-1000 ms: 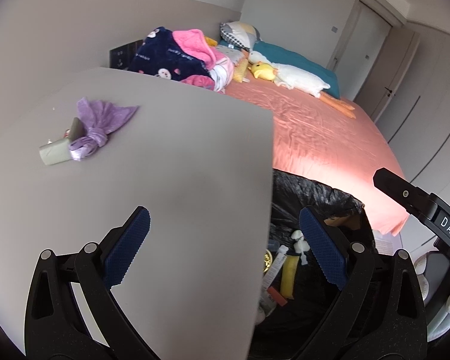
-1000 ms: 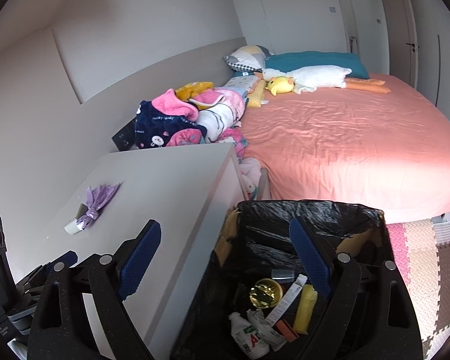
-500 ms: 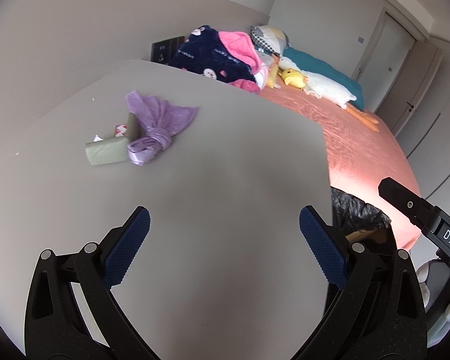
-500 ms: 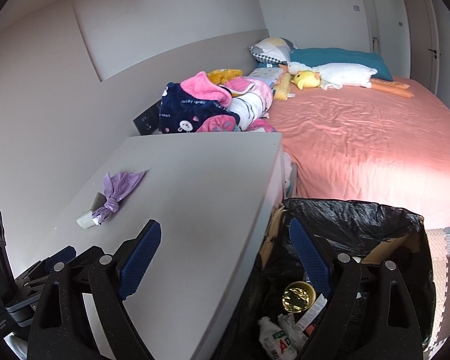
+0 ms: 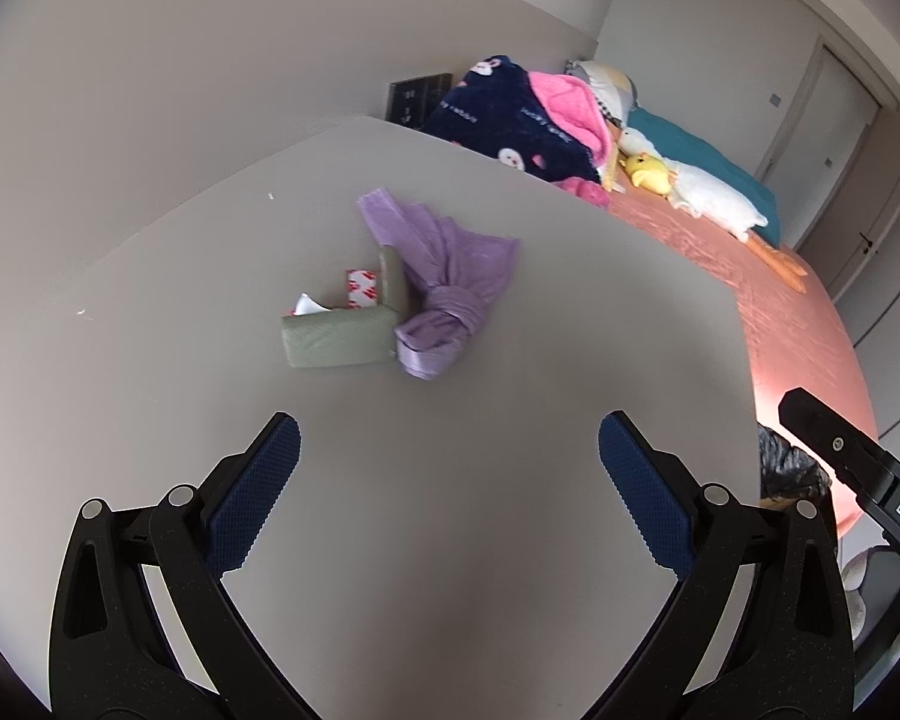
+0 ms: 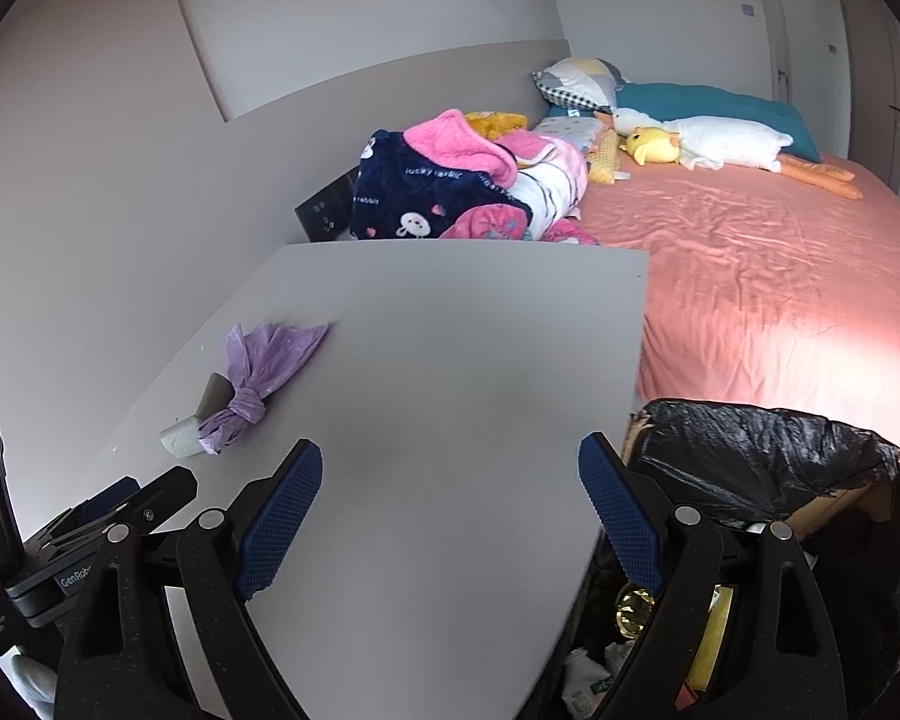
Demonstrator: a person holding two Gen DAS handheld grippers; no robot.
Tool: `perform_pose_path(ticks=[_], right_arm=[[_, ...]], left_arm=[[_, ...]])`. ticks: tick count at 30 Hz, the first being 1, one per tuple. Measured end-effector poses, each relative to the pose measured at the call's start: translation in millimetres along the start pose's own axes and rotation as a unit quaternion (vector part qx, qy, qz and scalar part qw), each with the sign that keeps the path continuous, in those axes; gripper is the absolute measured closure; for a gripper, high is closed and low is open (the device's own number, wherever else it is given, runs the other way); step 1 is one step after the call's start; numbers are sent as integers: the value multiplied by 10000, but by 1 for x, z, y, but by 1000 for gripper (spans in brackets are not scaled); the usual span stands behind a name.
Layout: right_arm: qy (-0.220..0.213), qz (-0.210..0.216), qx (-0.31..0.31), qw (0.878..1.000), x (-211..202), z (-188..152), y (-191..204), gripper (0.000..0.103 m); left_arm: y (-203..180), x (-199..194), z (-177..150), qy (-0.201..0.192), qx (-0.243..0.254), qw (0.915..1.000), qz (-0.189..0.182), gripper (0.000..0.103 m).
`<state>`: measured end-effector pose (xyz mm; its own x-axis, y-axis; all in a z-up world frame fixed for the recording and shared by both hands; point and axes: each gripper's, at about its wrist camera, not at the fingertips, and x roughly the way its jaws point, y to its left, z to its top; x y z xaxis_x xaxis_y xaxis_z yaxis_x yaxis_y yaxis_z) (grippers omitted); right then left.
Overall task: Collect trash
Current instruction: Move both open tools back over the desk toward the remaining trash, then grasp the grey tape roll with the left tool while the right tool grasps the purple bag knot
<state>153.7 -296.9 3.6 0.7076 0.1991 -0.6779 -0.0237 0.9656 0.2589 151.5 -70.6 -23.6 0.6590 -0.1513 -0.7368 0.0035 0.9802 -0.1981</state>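
Note:
A knotted purple plastic bag [image 5: 450, 294] lies on the grey tabletop [image 5: 510, 540] against a grey-green packet [image 5: 339, 339] and a small red-and-white wrapper [image 5: 361, 288]. My left gripper [image 5: 447, 468] hovers open just short of this litter, nothing between its blue pads. In the right wrist view the purple bag [image 6: 258, 384] sits far left, and my right gripper [image 6: 450, 498] stands open and empty over the table's near right part. Beside that edge is the black-lined trash bin [image 6: 768, 462] holding several discarded items.
A bed with a pink sheet [image 6: 780, 276] runs beyond the table, piled with blankets [image 6: 444, 186] and a duck plush [image 6: 690, 144]. A wall [image 5: 180, 90] borders the table on the left. A dark switch panel [image 6: 327, 213] sits behind the table's far edge.
Both grippers have shifted left from over the bin to over the tabletop. The purple bag and packet now appear larger and nearer in the left wrist view. Jaws stayed wide.

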Motion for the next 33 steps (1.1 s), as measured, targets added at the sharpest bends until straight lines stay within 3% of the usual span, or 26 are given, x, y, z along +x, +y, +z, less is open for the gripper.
perform_pose_path(ticks=[13,25,33], right_arm=[[159,127,-97,9997,30,4,20,15],[248,182,-191,9993,48,9,33,16],[399,231,-189,9988,59,11,46,16]], left_arm=[[28,22,28,49,-109,9995,290,7],[44,53,59,650,-268,9968,388,7],[54,75,61,1151,-390,9908,597,7]])
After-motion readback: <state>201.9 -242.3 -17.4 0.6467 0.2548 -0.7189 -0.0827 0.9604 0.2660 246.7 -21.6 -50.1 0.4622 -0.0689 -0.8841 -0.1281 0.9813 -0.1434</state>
